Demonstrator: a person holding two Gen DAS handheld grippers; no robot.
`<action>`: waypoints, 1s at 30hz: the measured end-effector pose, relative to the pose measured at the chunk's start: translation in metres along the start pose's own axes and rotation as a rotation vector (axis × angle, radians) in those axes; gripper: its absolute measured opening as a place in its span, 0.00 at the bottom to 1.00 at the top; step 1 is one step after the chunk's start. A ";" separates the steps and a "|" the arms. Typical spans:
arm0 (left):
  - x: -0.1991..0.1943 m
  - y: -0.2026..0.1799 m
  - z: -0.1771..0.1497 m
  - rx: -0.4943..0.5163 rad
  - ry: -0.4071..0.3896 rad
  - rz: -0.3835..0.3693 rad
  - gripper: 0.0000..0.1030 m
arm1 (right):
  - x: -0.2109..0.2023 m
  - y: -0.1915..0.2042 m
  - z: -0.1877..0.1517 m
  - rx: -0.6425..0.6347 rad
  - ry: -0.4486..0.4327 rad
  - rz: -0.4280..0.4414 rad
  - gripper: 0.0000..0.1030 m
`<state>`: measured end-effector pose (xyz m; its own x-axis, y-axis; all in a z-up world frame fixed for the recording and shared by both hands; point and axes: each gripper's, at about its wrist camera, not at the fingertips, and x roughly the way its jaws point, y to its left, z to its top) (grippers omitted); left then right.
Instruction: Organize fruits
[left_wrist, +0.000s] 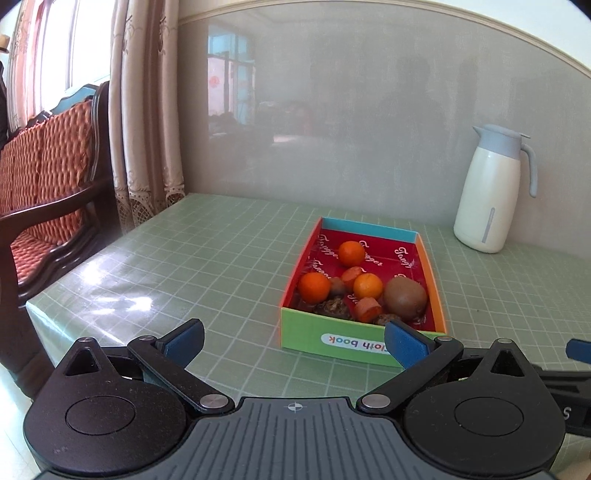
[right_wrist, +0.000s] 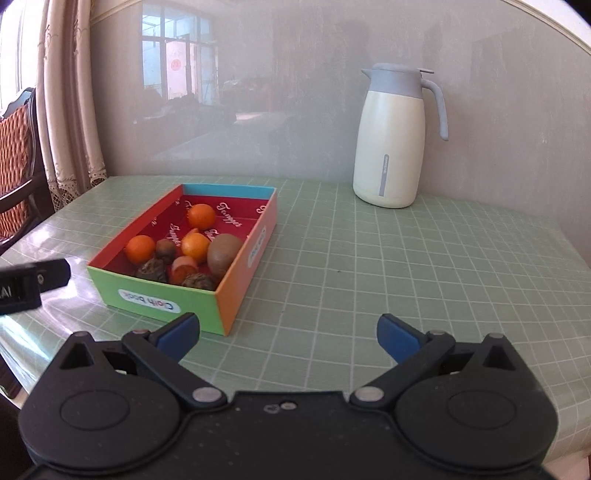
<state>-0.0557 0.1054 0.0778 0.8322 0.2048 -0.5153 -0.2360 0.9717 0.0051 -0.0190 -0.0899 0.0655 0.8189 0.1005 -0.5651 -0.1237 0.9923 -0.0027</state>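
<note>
A colourful cardboard box (left_wrist: 332, 341) (right_wrist: 155, 297) stands on the green checked table. Inside lie three oranges (left_wrist: 314, 288) (right_wrist: 140, 249), a brown kiwi (left_wrist: 405, 297) (right_wrist: 223, 254), two cut orange pieces (left_wrist: 367, 308) (right_wrist: 183, 268) and several dark wrinkled fruits (left_wrist: 334, 306) (right_wrist: 152, 269). My left gripper (left_wrist: 293, 345) is open, just short of the box's near green wall, with nothing between its blue pads. My right gripper (right_wrist: 288, 338) is open over bare table, to the right of the box's near corner, holding nothing.
A cream jug with a grey lid (left_wrist: 489, 192) (right_wrist: 393, 136) stands at the back right against the wall. An upholstered wooden chair (left_wrist: 48, 184) and curtains (left_wrist: 144, 110) are beyond the table's left edge. The table's left edge (left_wrist: 37, 306) is close.
</note>
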 end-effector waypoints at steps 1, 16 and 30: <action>-0.002 0.000 -0.001 0.006 -0.001 -0.002 1.00 | -0.003 0.001 0.001 0.002 -0.005 -0.002 1.00; -0.009 -0.006 0.001 0.038 0.000 -0.023 1.00 | -0.009 0.003 0.006 0.008 -0.018 -0.009 1.00; -0.008 -0.008 0.000 0.043 0.005 -0.031 1.00 | -0.011 0.002 0.006 0.020 -0.021 -0.006 1.00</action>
<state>-0.0606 0.0957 0.0819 0.8362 0.1738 -0.5202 -0.1883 0.9818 0.0253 -0.0243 -0.0887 0.0767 0.8312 0.0956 -0.5477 -0.1076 0.9941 0.0103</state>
